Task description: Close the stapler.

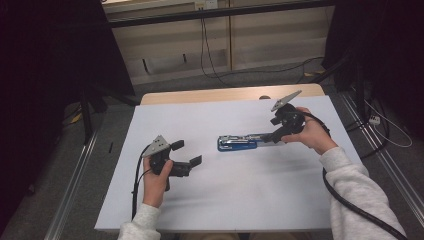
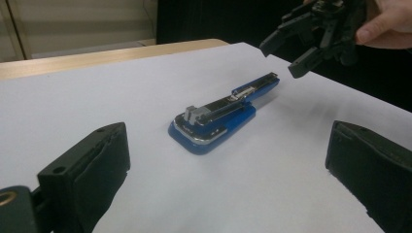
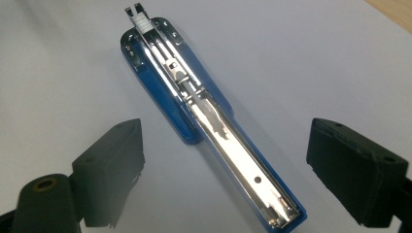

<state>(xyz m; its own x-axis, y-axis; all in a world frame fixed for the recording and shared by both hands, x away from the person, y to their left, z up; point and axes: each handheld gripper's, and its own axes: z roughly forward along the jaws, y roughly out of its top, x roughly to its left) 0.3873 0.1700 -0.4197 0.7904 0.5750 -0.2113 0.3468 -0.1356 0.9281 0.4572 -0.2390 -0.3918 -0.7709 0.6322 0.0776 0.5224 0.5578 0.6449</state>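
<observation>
A blue stapler (image 1: 239,142) lies opened out flat on the white table, its silver staple channel facing up (image 3: 214,116). In the left gripper view the stapler (image 2: 221,114) sits a short way ahead of the jaws. My right gripper (image 1: 270,136) hovers over the stapler's right end, open, its jaws wide on either side of the metal channel without touching it. My left gripper (image 1: 187,152) is held to the left of the stapler, open and holding nothing. The right gripper (image 2: 291,51) also appears at the top right of the left gripper view.
The white table top (image 1: 225,190) has a wooden strip (image 1: 200,95) along its far edge. Black cables (image 1: 350,200) trail from both grippers. Beyond the table are a grey floor, loose cables (image 1: 210,55) and dark curtains.
</observation>
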